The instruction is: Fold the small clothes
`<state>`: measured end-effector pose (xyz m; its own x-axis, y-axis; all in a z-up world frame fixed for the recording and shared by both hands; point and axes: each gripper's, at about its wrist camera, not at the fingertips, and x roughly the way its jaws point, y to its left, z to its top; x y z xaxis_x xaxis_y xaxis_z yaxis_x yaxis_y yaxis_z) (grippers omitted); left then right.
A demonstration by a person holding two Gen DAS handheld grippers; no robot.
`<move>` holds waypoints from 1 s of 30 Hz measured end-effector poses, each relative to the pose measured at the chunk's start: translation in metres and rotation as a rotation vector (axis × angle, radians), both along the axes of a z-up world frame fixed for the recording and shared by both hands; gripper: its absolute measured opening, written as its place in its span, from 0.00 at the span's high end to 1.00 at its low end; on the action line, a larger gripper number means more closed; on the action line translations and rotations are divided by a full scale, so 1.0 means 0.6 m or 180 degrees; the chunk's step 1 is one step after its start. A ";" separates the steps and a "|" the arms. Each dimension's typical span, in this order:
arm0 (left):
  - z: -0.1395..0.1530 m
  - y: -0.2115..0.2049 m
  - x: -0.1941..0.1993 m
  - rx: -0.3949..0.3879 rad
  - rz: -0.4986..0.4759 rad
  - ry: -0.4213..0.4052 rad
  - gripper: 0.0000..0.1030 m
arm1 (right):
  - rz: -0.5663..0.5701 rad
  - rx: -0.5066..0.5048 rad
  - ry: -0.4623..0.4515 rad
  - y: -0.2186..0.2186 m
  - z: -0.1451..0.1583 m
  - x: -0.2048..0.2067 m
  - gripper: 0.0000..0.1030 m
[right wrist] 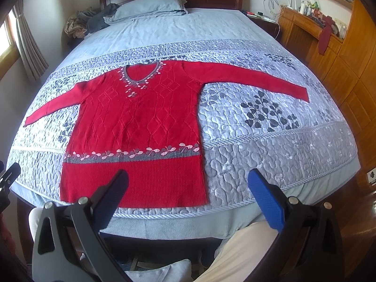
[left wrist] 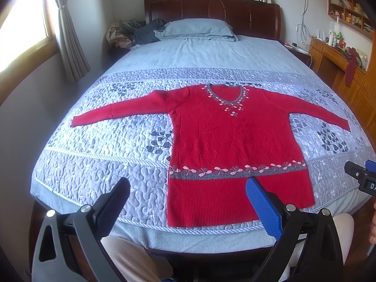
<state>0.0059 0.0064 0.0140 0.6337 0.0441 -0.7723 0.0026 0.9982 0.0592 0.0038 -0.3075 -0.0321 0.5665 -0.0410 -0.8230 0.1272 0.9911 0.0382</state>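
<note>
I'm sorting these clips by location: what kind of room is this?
A bedroom, most likely: a bed with a dark wooden headboard, a pale blue pillow, and a quilted grey-blue bedspread under the red knitted sweater.

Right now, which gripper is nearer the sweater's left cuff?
Left. The left gripper hovers over the hem's left end, on the side of that cuff; the right gripper hovers beyond the sweater's right edge.

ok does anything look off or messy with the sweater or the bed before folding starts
Nothing odd with the red sweater: it lies flat, face up, sleeves spread on the quilt. Both grippers, left and right, are open and empty. Only a heap of clothes beside the pillow looks untidy.
</note>
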 end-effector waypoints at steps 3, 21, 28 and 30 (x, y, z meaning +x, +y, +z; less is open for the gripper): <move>0.000 0.000 0.000 0.0002 0.0000 0.0000 0.04 | 0.0001 -0.0002 0.0002 0.000 0.000 0.001 0.03; -0.003 -0.003 0.010 0.0033 0.0001 0.0014 0.04 | 0.0000 -0.0006 0.0004 0.001 -0.002 0.003 0.03; -0.026 -0.019 0.036 0.0098 -0.0003 0.0126 0.04 | 0.0012 0.0136 0.0052 -0.027 -0.021 0.030 0.03; -0.035 -0.036 0.060 0.0130 -0.0017 0.0176 0.04 | -0.0079 0.0176 0.0103 -0.069 -0.029 0.051 0.03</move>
